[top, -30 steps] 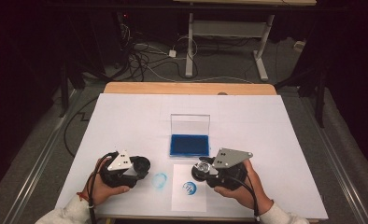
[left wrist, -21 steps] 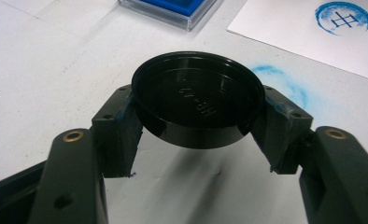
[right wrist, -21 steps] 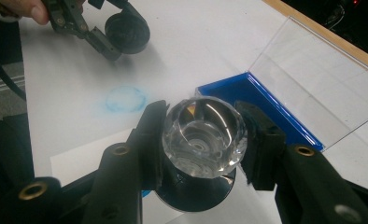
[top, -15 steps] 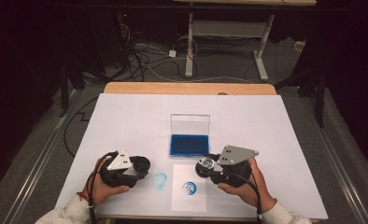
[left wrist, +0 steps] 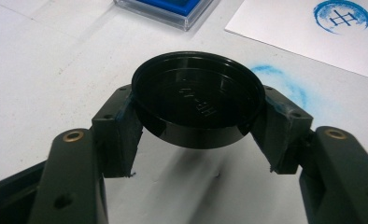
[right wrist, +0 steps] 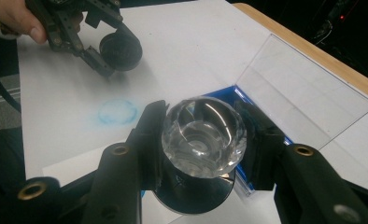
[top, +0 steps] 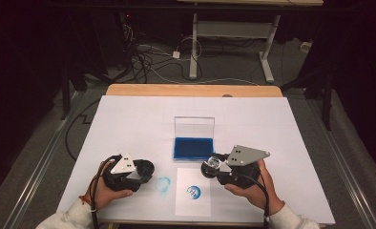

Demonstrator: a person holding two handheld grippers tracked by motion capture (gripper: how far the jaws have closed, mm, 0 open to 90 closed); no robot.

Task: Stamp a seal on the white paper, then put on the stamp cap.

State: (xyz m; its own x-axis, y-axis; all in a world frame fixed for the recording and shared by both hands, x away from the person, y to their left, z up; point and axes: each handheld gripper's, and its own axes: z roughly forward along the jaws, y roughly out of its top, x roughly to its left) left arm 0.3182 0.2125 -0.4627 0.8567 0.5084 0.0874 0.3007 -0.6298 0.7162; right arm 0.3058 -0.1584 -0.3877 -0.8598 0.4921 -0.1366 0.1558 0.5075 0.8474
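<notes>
- Since a second ago the right hand-held gripper (top: 214, 165) has drifted a little toward the right side of the bench (top: 129, 119) and now hangs just in front of the blue ink pad (top: 193, 147); the left hand-held gripper (top: 145, 169) has kept its place.
- The left hand-held gripper is clamped on a round black cap (left wrist: 198, 98), its pads pressing the rim from both sides, held just above the bench.
- The right hand-held gripper is closed around a stamp (right wrist: 203, 133) with a clear faceted knob on a dark round base.
- The ink pad sits in its open case, the clear lid (top: 194, 127) standing upright behind it.
- The high view shows a sheet of paper (top: 193, 202) with a blue round print (top: 193, 192) in front of the right gripper, and a faint blue ring smudge (top: 163, 184) on the bench between the two grippers.
- The left gripper view brings out raised lettering on the cap, too small to read, and a cross-like mark inside the print.
- The right gripper view shows the knob's cut facets.
</notes>
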